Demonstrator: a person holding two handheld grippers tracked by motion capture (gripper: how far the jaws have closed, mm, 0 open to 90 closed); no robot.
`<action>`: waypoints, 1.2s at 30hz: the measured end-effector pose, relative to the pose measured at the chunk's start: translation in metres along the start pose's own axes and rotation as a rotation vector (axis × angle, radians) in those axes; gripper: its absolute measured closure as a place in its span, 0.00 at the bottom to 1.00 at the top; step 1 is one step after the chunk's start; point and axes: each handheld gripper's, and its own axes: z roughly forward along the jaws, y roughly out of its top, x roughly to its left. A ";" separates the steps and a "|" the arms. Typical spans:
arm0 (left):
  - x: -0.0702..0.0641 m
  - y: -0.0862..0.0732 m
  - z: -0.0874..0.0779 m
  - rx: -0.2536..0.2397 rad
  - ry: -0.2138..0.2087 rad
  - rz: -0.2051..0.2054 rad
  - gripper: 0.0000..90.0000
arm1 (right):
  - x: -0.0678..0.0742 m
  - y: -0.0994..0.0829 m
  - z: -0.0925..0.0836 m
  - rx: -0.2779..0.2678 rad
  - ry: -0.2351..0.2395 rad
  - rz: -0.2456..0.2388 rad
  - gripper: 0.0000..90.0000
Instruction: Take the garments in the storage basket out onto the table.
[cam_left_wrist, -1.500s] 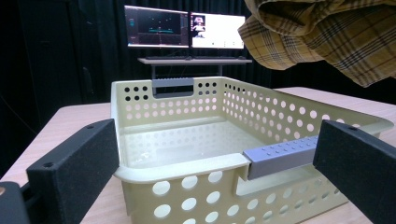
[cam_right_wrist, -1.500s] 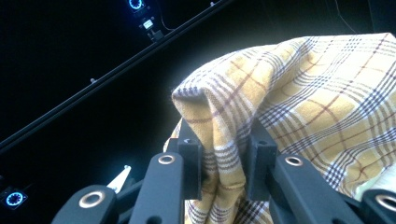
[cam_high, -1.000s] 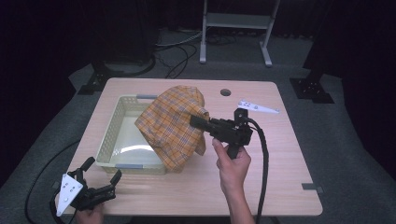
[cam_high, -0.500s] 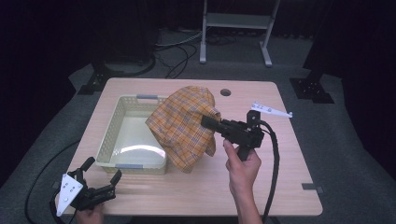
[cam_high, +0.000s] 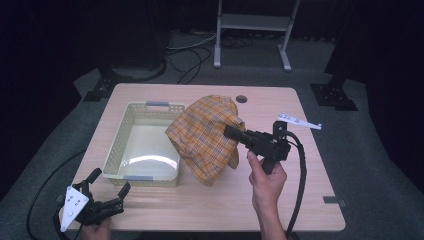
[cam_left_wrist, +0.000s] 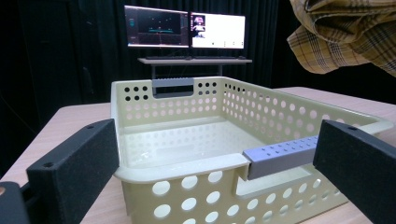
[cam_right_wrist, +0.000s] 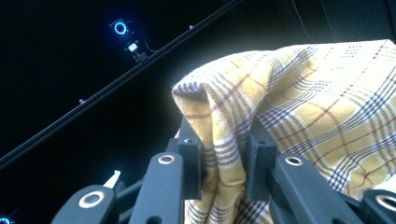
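My right hand-held gripper (cam_high: 231, 132) has its two jaws squeezed tight on a fold of the cloth (cam_high: 205, 137). In the right gripper view I see that hand-held gripper (cam_right_wrist: 223, 163) with the yellow checked cloth (cam_right_wrist: 299, 121) pinched between the black pads. The cloth bunches up over the tips and hangs down on one side.

From the high view, I hold the cloth up in the air. It hangs just beside the right edge of the basket (cam_high: 120, 145), and its low corner is close to the desk (cam_high: 310, 200). I cannot tell if that corner touches the desk. My right hand (cam_high: 266, 180) grips the handle below, and a thick black cable (cam_high: 300, 175) loops down from the back.

My left hand-held gripper (cam_high: 107, 192) sits near the front left corner of the desk, well apart from the cloth. Its jaws are spread wide with nothing between them. In the left gripper view that hand-held gripper (cam_left_wrist: 210, 163) points at the near wall of the basket (cam_left_wrist: 187, 186). The basket is pale with round holes, and it has a grey handle (cam_left_wrist: 280, 156) on the near rim. The cloth (cam_left_wrist: 341, 32) shows high up at the right. Two screens (cam_left_wrist: 184, 30) glow far behind the desk.
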 end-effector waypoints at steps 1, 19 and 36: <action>0.000 0.000 0.000 0.000 0.000 0.000 0.00 | -0.001 -0.001 -0.001 -0.001 -0.003 0.002 0.81; 0.000 0.000 0.000 0.000 0.001 -0.001 0.00 | -0.022 -0.014 -0.005 -0.003 -0.050 0.053 0.81; 0.000 0.000 0.000 -0.002 0.001 -0.002 0.00 | -0.039 -0.025 -0.004 0.001 -0.080 0.094 0.81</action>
